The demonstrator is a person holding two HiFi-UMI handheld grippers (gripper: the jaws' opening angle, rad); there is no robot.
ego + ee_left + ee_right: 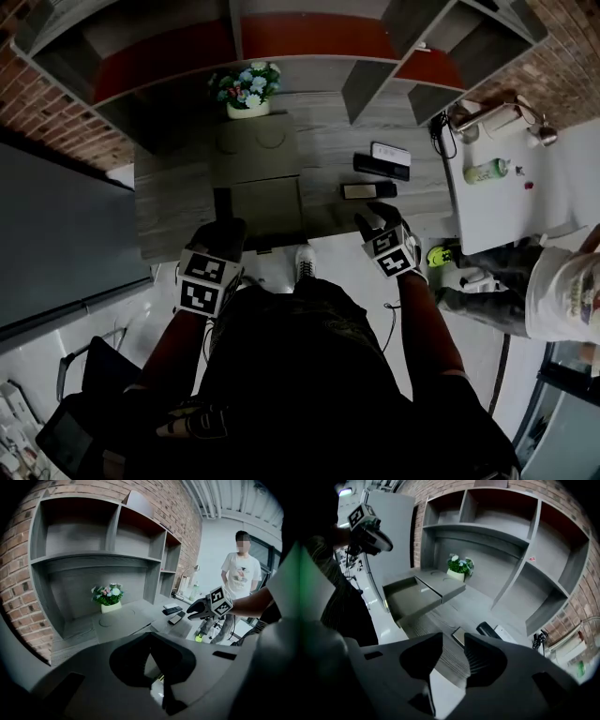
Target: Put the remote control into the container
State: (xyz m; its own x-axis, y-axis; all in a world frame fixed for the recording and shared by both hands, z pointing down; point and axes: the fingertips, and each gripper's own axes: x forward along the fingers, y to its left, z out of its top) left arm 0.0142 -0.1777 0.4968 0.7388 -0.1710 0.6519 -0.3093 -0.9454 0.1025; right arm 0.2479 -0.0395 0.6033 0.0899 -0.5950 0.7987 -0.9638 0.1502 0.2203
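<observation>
Three remote controls lie on the grey desk's right part: a dark one with a pale face (368, 190) nearest me, a black one (382, 167) behind it, a white one (390, 151) farthest. The grey container (267, 208) stands open at the desk's middle front, its lid part (253, 148) behind. My right gripper (368, 218) hovers at the desk edge just in front of the nearest remote (458, 637), jaws open and empty. My left gripper (228, 232) hangs at the container's front left corner, jaws together, nothing in them. It also shows in the right gripper view (386, 545).
A white pot of flowers (247, 91) stands behind the container, under the grey-and-red shelf unit (375, 80). A white table (525, 187) with a green bottle (486, 171) adjoins the desk's right end. A person (241, 573) stands beside it.
</observation>
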